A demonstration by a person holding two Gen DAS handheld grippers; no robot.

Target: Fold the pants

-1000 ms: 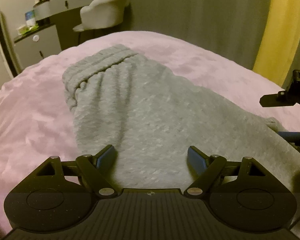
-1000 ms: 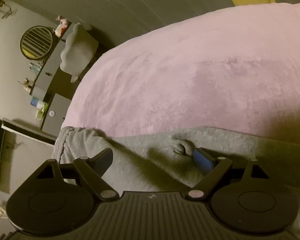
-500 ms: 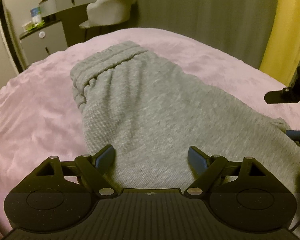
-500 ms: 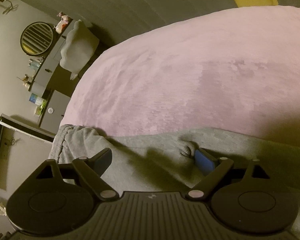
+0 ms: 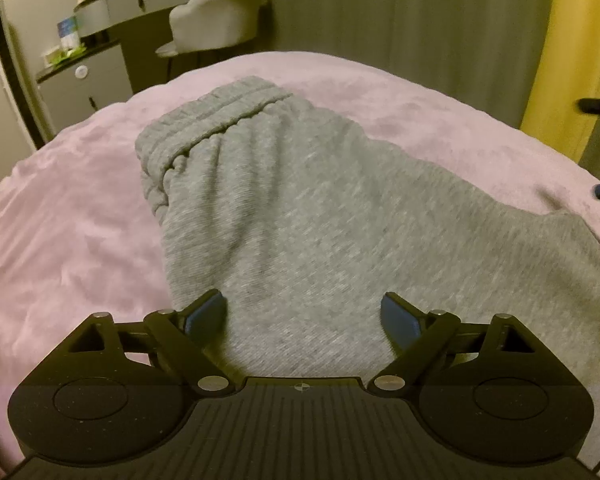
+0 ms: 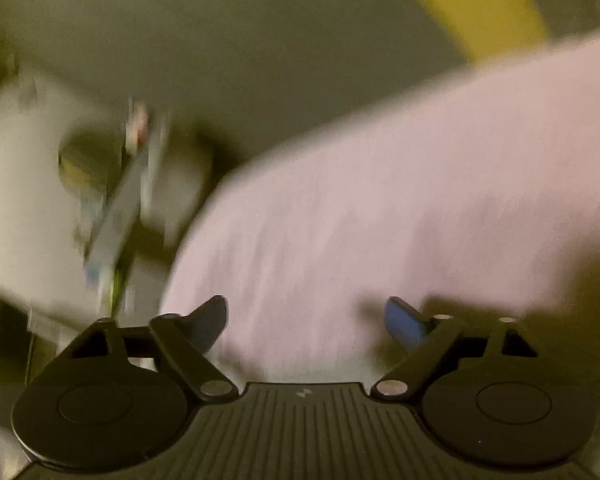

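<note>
Left wrist view: left gripper (image 5: 302, 314) hovers low over the near end of the grey pants (image 5: 300, 216), fingers spread wide with fabric showing between them and nothing pinched. Pants lie lengthwise on the pink bedspread (image 5: 60, 224), elastic waistband (image 5: 208, 120) at about 11 o'clock from the gripper. One layer appears stacked on another, so they look already halved leg on leg. The cloth widens toward 3 o'clock, where a corner sits near the bed's right side. Judgement: the gripper is centred over the near end to take that edge and carry it toward the waistband for the next fold.

Right wrist view: heavy motion blur. Right gripper (image 6: 306, 316) has fingers spread, holding nothing; between them only pink bedspread (image 6: 380, 200). No grey cloth can be made out here, so this gripper is probably off the pants, though blur makes that uncertain. In the left view, dark parts at the frame edge near 3 o'clock may belong to it.

Surface: plush and soft, with shallow creases; cloth should drag rather than slide on it.

Room: dim. Grey curtain (image 5: 400, 12) at 12 o'clock, yellow curtain (image 5: 568, 40) at 2 o'clock, pale upholstered chair (image 5: 216, 20) and a vanity desk (image 5: 112, 40) with bottles at 10 to 11 o'clock.
</note>
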